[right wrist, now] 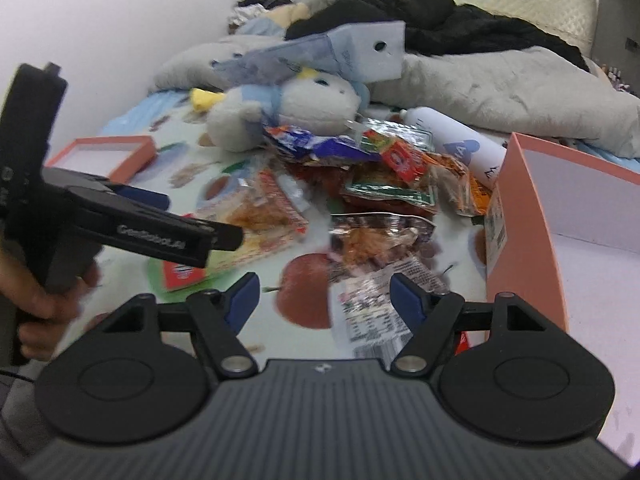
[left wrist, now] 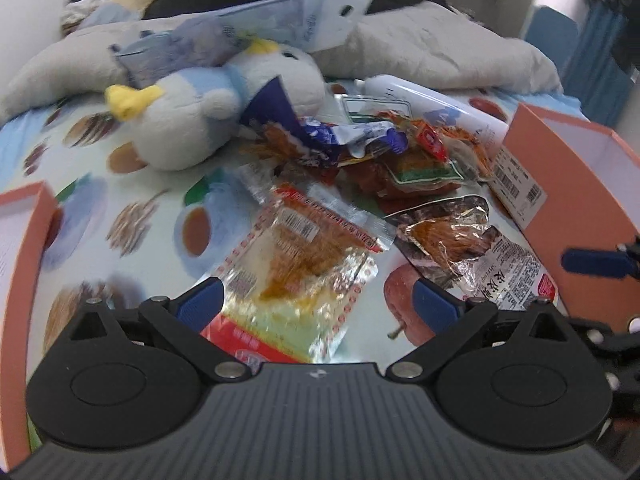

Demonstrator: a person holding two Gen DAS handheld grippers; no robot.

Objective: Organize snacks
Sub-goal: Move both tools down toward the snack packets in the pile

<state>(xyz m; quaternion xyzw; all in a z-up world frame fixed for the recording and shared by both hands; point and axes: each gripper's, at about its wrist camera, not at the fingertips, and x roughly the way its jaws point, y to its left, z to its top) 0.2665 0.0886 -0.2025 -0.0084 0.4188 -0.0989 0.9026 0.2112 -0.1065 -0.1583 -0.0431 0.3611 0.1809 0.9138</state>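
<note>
Snack packets lie in a pile [left wrist: 380, 152] [right wrist: 380, 168] on a bed sheet printed with fruit. My left gripper [left wrist: 316, 300] is open and hangs low over a clear packet with a red dotted border [left wrist: 296, 264] [right wrist: 260, 216], and its pads stand clear of the packet's sides. My right gripper [right wrist: 324, 294] is open above a silver and dark packet of brown strips [right wrist: 380, 248] [left wrist: 452, 236], with nothing pressed between its pads. A tall pink box [right wrist: 528, 200] [left wrist: 560, 184] stands open at the right. A shallow pink lid [right wrist: 108, 152] [left wrist: 24, 240] lies at the left.
A plush penguin [left wrist: 192, 120] [right wrist: 288, 108] and a white bottle [left wrist: 440, 108] [right wrist: 460, 140] lie behind the pile. Grey bedding [right wrist: 500, 92] and dark clothes fill the back. A hand [right wrist: 40, 300] holds the left gripper [right wrist: 196, 218] at the left. One right gripper finger [left wrist: 592, 262] shows beside the pink box.
</note>
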